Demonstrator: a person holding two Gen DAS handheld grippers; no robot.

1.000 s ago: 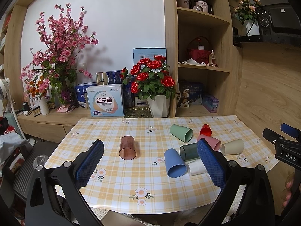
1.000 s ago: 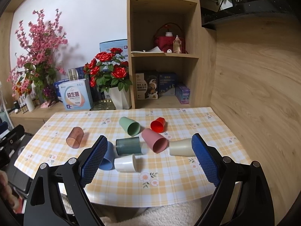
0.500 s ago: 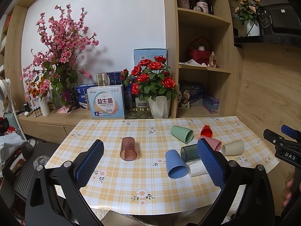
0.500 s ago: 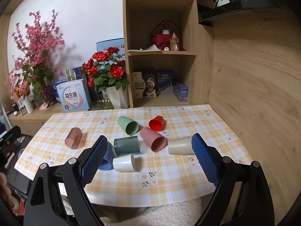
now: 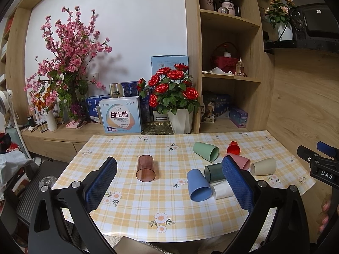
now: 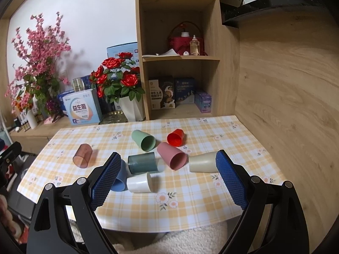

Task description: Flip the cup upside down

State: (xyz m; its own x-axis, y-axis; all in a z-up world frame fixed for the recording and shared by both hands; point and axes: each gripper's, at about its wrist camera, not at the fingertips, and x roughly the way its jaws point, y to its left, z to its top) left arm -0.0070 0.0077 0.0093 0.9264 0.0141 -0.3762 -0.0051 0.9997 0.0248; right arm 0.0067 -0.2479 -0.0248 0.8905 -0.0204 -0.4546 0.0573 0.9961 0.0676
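Left wrist view: the left hand-held gripper (image 5: pixel 169 176) hangs above the near edge of the desk (image 5: pixel 131 203) with its jaws spread wide and nothing between the blue ribbed pads. Between them, well ahead, a translucent brown cup (image 5: pixel 145 168) lies on its side, alone, mouth toward the camera. To the right is a cluster of tipped-over cups: a matte blue cup (image 5: pixel 198 185), a smoky dark green cup (image 5: pixel 214 172), a white cup (image 5: pixel 222 190) partly hidden by the right-hand pad, a pink cup (image 5: pixel 240 161), a cream cup (image 5: pixel 263 166), a pale green cup (image 5: pixel 206 151) and a small glossy red cup (image 5: pixel 233 147). The desk wears a yellow checked cloth with printed flowers. Behind it stand a pot of red roses (image 5: pixel 172 93) and a printed box (image 5: pixel 120 117).

Right wrist view: the right hand-held gripper (image 6: pixel 166 182) is likewise released, jaws wide apart, empty. The cluster lies straight ahead: white cup (image 6: pixel 139 182) nearest, dark green cup (image 6: pixel 142 163) just behind it, pink cup (image 6: pixel 172 155) beside it, cream cup (image 6: pixel 202 162) partly behind the right-hand pad, blue cup (image 6: pixel 118 180) mostly hidden by the left-hand pad. The brown cup (image 6: pixel 82 155) lies apart to the left. A wooden shelf unit (image 6: pixel 180 48) rises behind the desk.
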